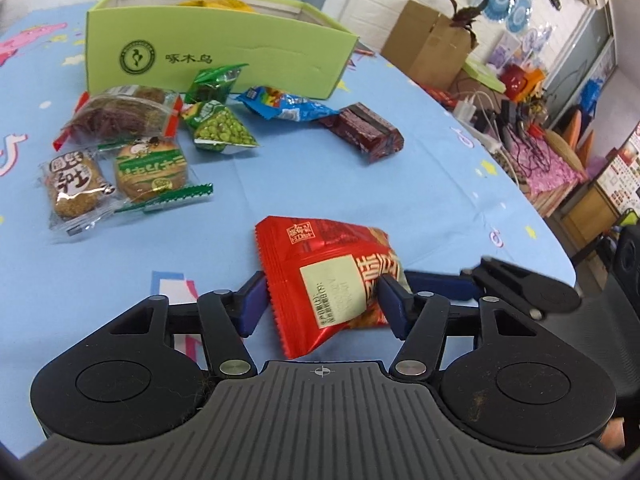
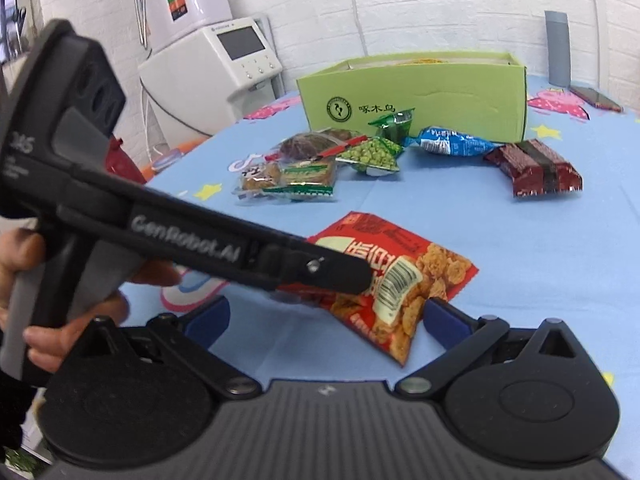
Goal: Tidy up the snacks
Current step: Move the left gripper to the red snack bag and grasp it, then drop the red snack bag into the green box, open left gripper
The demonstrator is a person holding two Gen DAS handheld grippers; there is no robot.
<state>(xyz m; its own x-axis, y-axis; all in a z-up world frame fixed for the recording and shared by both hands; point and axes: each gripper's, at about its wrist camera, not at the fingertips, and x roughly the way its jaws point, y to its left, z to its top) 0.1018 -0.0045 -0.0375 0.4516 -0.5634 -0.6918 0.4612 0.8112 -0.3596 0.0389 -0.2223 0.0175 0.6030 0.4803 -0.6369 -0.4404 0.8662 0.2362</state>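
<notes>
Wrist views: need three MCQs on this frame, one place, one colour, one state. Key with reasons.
1. The red packet is:
A on a shelf
B between the fingers of the left gripper
C on the floor

2. The open-topped box is:
A green
B red
C white

3. The right gripper is:
A shut on a cup
B shut on a spoon
C open, gripping nothing

Key:
1 B, the blue pads press on the packet's two sides.
2 A, the box's walls are light green.
3 C, its fingers stand wide apart and touch nothing.
</notes>
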